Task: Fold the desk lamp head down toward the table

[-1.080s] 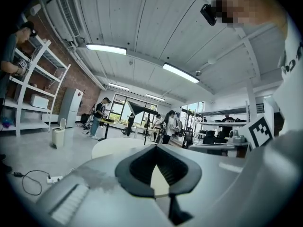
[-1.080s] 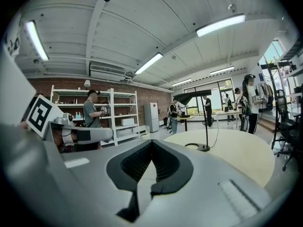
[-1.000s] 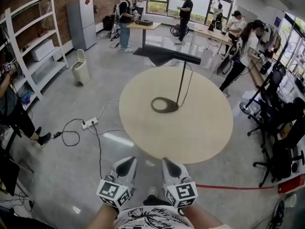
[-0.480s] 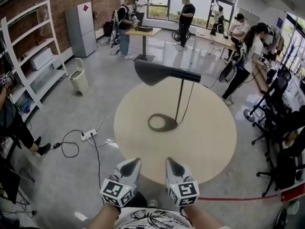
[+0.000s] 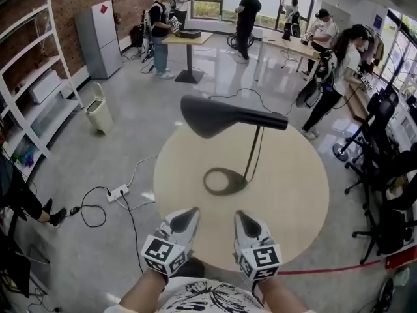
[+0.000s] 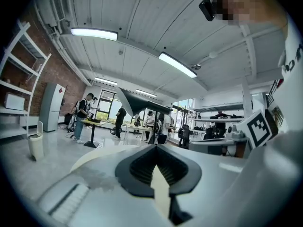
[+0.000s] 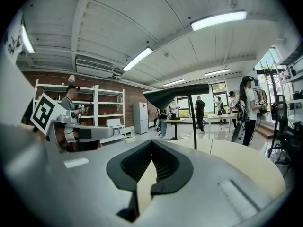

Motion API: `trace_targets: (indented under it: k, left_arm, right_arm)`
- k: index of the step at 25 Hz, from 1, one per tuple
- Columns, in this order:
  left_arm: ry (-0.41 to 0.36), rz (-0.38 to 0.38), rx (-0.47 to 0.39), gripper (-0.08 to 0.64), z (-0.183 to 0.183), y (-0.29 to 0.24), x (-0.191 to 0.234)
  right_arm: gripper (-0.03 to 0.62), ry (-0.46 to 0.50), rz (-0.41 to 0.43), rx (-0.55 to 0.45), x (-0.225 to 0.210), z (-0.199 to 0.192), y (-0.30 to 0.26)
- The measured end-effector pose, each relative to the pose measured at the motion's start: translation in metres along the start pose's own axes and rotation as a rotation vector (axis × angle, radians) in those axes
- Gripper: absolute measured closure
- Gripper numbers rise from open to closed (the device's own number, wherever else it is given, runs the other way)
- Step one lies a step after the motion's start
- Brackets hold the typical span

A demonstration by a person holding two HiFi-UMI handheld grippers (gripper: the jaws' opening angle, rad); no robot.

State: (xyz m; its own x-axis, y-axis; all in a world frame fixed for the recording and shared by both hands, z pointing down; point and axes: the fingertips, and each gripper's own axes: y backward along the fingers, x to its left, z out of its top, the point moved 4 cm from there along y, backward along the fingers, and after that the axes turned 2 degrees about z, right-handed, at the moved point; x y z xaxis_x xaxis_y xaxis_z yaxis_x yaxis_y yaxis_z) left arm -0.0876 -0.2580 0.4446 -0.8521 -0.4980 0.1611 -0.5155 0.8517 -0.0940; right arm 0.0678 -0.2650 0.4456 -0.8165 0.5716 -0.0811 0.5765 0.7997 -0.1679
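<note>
Step in hand is the approach, nothing touched yet. Left gripper (image 5: 187, 212) and right gripper (image 5: 242, 216) hang side by side over the near edge of the table (image 5: 293, 201). Both have their jaws drawn together with nothing between them, and only tabletop shows through the slit in each gripper view. The lamp stands near the table's middle, well apart from both grippers. Its black head (image 5: 221, 116) lies about level on top of a thin stem (image 5: 253, 152). The wide cone mouth points to the person's left, and the narrow end meets the stem at the right. The stem rises from a dark ring base (image 5: 225, 181) lying flat on the table, and a thin cord (image 5: 260, 147) runs down beside it. The head also shows high over the table in the left gripper view (image 6: 137, 102) and the right gripper view (image 7: 173, 96). To do it well, probably open one gripper and take the head near its wide end. The other should steady the stem or press on the base, since that base looks light and the stem slim, so a one-sided push may tip the lamp. Push down slowly about the joint at the stem top and keep clear of the cord. The joint itself is too small to make out.
</note>
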Motion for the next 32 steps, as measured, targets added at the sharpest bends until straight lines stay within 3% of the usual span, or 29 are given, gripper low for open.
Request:
trace_targets:
  k: [9,20,24,27,32]
  left_arm:
    - [-0.023,-0.030,-0.074,0.555,0.056,-0.061,0.065]
    - [-0.161,-0.022,-0.276,0.555,0.177,-0.098,0.102]
    - [-0.169,-0.014,-0.348,0.555,0.210,-0.108,0.112]
    - [-0.180,0.005,-0.339,0.555,0.220,-0.117,0.122]
    - [-0.250,0.008,-0.232,0.555,0.217,-0.135,0.126]
  right_arm:
    - [0.584,0.009,-0.066,-0.022,-0.035,0.037,-0.069]
    - [0.584,0.039,-0.072,-0.032,-0.055,0.074,-0.104]
    - [0.584,0.030,-0.075,-0.027,-0.059,0.072,-0.110]
    - [0.584,0.020,-0.069,-0.020,-0.057,0.069,-0.112]
    - [0.584,0.025,-0.093,-0.012,-0.056,0.067,-0.118]
